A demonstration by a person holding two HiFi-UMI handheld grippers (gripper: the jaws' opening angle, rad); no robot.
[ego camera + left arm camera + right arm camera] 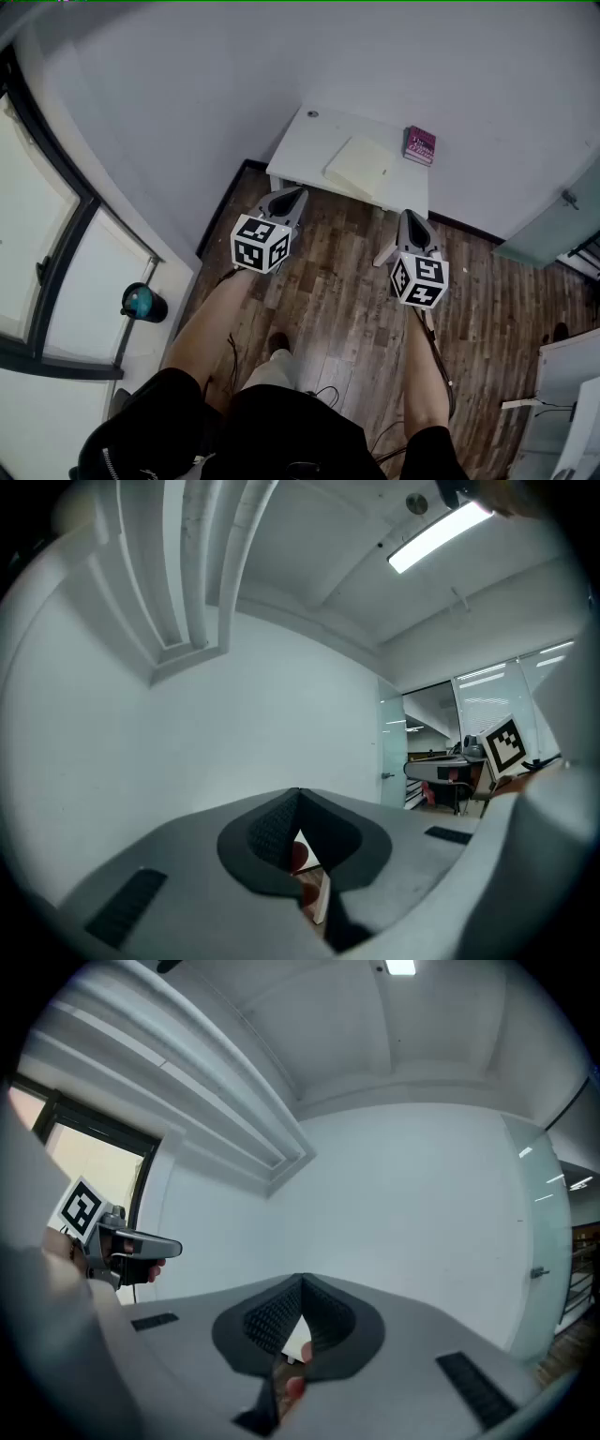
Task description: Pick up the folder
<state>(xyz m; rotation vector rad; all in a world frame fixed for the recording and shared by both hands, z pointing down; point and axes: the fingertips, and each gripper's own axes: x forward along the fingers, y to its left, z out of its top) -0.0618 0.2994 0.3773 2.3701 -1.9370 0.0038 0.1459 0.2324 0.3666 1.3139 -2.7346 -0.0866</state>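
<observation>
Left gripper [296, 194] and right gripper [411, 217] are both held out level in front of the person, side by side over the wood floor [328, 300], each with its jaws pressed together and nothing between them. That reads as a carrying pose for the approach rather than a grasp, since both tips stop short of the small white table [298, 148] that stands against the wall. The pale yellow folder [359, 167] lies flat on that table, turned at an angle, with one side near the front edge, which probably offers the easiest place to get a jaw under it. A maroon book [420, 145] sits at the back right corner, apart from the folder, so it should not hinder the pick. Before either gripper can take the thin folder, its jaws must open.
</observation>
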